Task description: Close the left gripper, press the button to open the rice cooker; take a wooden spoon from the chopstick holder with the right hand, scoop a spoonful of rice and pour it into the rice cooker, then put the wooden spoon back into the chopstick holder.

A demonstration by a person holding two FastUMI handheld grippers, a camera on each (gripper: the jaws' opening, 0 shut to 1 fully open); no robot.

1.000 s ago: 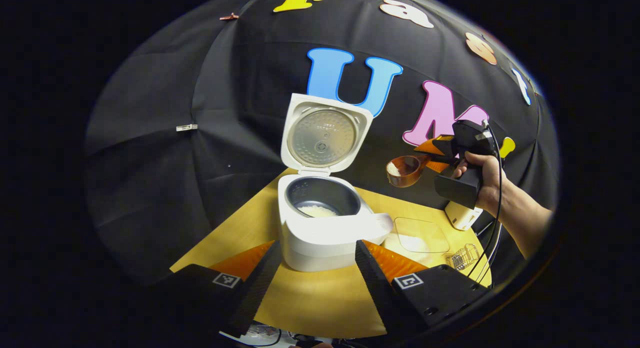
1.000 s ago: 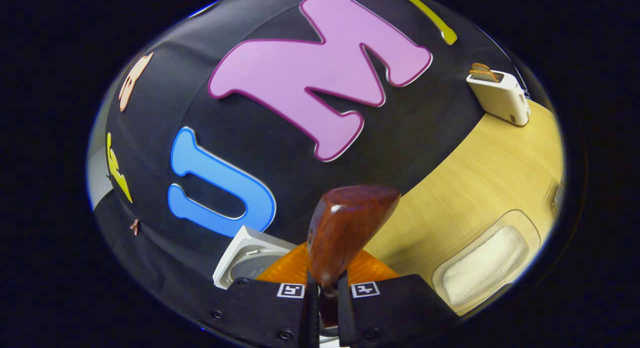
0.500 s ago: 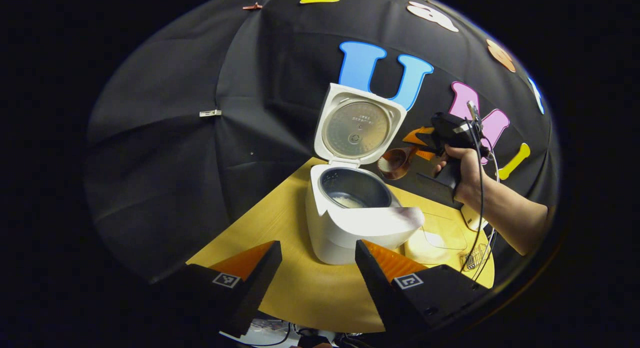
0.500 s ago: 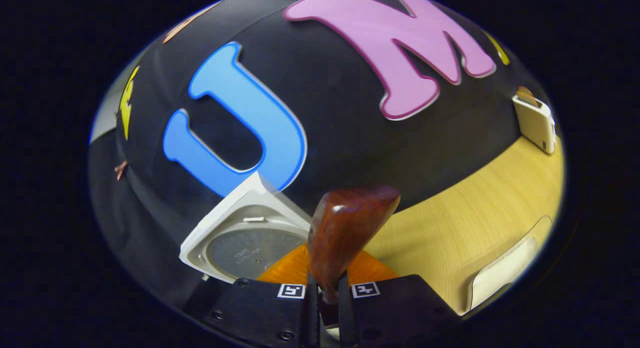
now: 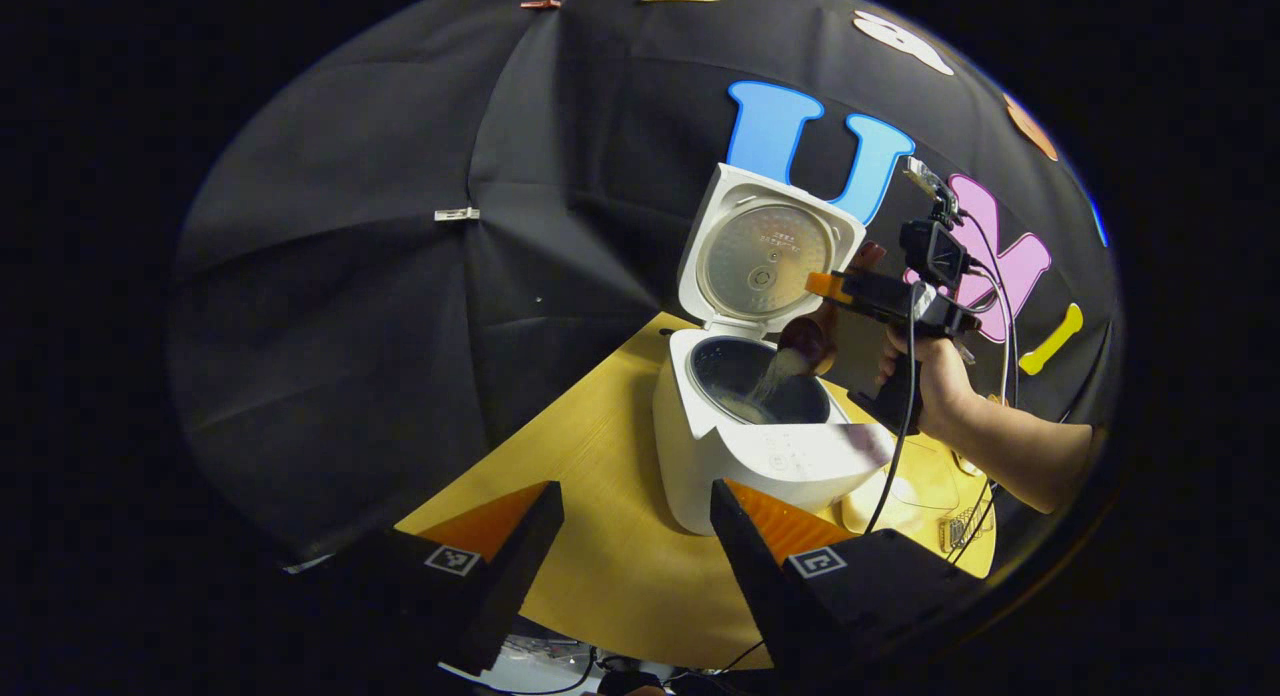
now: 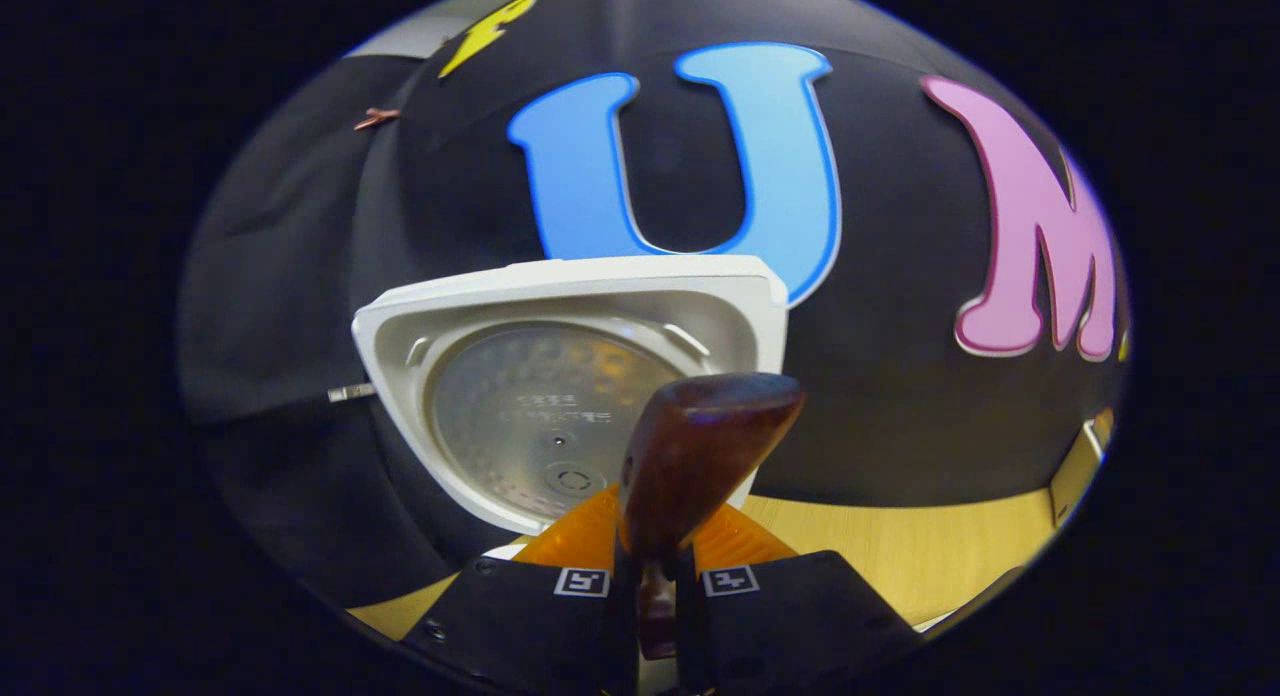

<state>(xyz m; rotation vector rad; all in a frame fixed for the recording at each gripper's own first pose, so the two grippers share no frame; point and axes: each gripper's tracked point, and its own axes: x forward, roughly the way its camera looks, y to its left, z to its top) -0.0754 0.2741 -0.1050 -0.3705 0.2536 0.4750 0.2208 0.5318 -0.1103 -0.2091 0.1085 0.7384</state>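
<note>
- Rice cooker [image 5: 760, 446]: glossy white, rounded body on the pale wood-grain table [image 5: 610, 566]; lid [image 5: 765, 251] hinged upright, dimpled metal inner plate facing out.
- Wooden spoon [image 6: 690, 466]: dark polished wood, handle pinched between both fingers of the right gripper [image 6: 655, 586]; bowl tipped over the dark inner pot [image 5: 760, 391], white rice [image 5: 775, 376] streaming in.
- A hand [image 5: 925, 381] holds the right gripper's grip.
- Left gripper [image 5: 635, 536]: jaws wide apart, holding nothing, near the cooker's front.

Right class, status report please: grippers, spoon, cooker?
Left gripper open, idle. Right gripper shut on wooden spoon. Rice pouring into open rice cooker. Nothing obstructing.
</note>
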